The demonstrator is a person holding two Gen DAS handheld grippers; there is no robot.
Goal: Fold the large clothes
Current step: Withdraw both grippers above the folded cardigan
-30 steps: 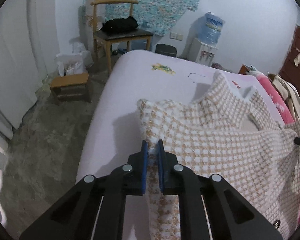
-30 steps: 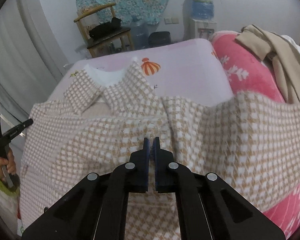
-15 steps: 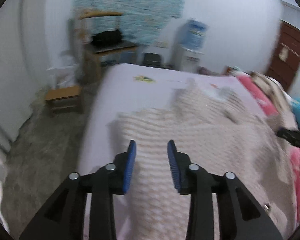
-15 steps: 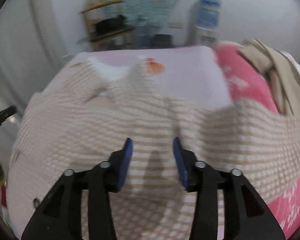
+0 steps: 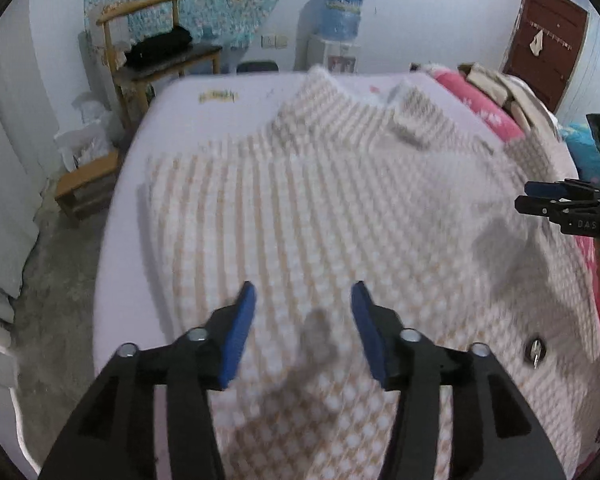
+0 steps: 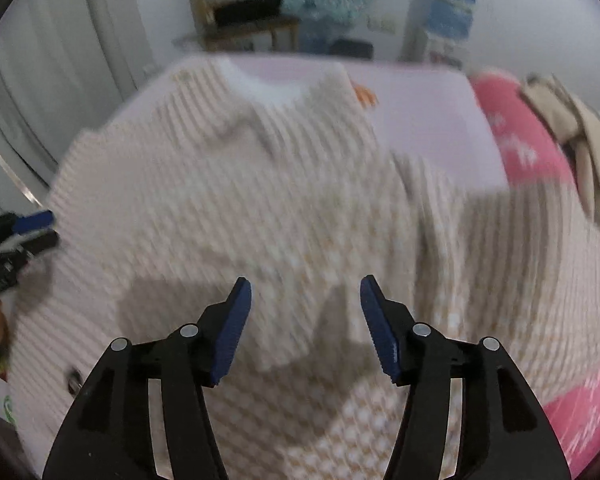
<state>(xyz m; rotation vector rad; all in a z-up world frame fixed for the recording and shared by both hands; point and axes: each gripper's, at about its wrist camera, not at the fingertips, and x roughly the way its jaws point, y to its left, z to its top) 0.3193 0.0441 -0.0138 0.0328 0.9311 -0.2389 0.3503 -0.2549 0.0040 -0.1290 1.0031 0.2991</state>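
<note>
I see both my left gripper and right gripper spread wide, empty, above the checkered sweater covering the lilac bed; wooden chair upper left.

Garment on bed, chair behind, blanket right

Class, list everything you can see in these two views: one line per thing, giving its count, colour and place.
checked garment: one, beige and white, spread over the bed
bed: one, pale pink sheet, under the garment
pink blanket: one, at the bed's right
chair: one, wooden, by the far wall
water dispenser: one, white with blue bottle, far wall
door: one, dark red, right
left gripper: open, above the garment
right gripper: open, above the garment
</note>
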